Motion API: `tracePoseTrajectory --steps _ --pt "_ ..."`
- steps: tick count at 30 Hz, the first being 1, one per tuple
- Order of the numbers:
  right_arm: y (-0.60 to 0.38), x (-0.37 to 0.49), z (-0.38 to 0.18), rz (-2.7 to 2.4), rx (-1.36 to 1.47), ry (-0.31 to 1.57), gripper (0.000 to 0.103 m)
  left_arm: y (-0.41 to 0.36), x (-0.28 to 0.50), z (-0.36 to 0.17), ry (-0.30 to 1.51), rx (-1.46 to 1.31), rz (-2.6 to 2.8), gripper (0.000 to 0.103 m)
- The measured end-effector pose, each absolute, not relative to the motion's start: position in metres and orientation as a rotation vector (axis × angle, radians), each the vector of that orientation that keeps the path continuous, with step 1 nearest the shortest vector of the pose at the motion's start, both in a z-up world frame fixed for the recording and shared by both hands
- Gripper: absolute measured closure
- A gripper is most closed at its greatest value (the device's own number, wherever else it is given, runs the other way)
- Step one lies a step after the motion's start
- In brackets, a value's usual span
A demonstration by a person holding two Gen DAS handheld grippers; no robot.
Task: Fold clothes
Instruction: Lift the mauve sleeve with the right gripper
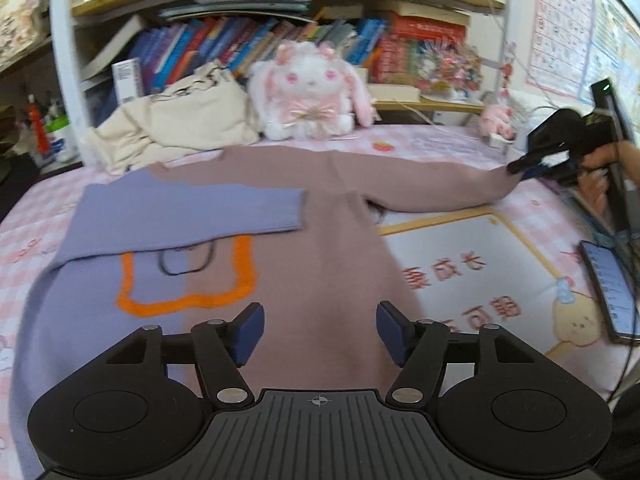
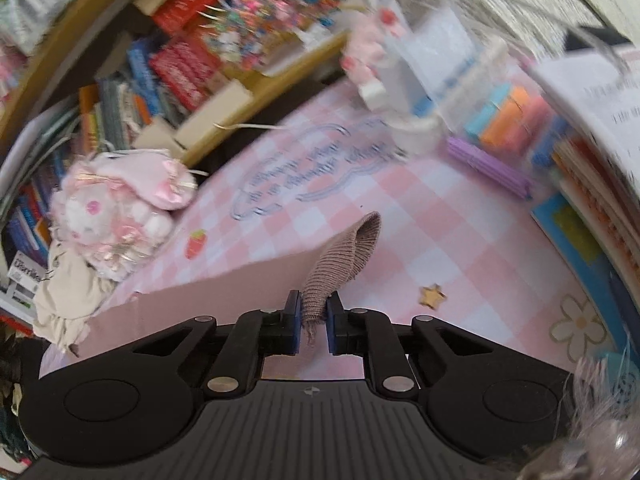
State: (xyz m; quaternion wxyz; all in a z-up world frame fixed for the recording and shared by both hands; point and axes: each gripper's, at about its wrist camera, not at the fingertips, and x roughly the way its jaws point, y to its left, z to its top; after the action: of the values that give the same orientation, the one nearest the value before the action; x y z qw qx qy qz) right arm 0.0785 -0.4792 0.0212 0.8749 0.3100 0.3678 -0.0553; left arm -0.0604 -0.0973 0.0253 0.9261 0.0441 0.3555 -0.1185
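Left wrist view: the left gripper (image 1: 320, 330) hovers with jaws spread wide over the sweater (image 1: 312, 248), spread flat mid-bed (image 1: 460, 140), its purple sleeve (image 1: 192, 216) folded across the chest. Toward the bed's right edge, the right gripper (image 1: 520, 166) clamps the mauve sleeve (image 1: 440, 188).

Right wrist view: the right gripper (image 2: 313, 316) pinches the ribbed cuff (image 2: 340, 260), raised above the bed (image 2: 420, 220).

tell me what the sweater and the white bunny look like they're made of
The sweater looks like a soft matte knit, likely wool or acrylic: the cuff clamped in the right gripper shows clear ribbing. The bunny looks like fluffy plush, with fuzzy white pile and a shiny satin-like bow.
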Motion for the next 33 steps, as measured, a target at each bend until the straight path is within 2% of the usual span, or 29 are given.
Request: tracePoseTrajectory --steps 9,23,27,33 --pt "-0.412 0.086 0.073 -0.018 0.529 0.658 0.091 -0.039 -0.058 0.023 0.694 0.053 -0.183 0.036" --pt "-0.223 0.112 0.130 0.145 0.381 0.593 0.091 0.043 -0.070 0.035 0.598 0.188 -0.302 0.033" --pt "-0.159 0.122 0.140 0.217 0.327 0.588 0.091 0.072 -0.077 0.038 0.573 0.196 -0.295 0.033" --pt "-0.069 0.131 0.132 0.309 0.239 0.628 0.091 0.131 -0.083 0.043 0.571 0.061 -0.193 0.033"
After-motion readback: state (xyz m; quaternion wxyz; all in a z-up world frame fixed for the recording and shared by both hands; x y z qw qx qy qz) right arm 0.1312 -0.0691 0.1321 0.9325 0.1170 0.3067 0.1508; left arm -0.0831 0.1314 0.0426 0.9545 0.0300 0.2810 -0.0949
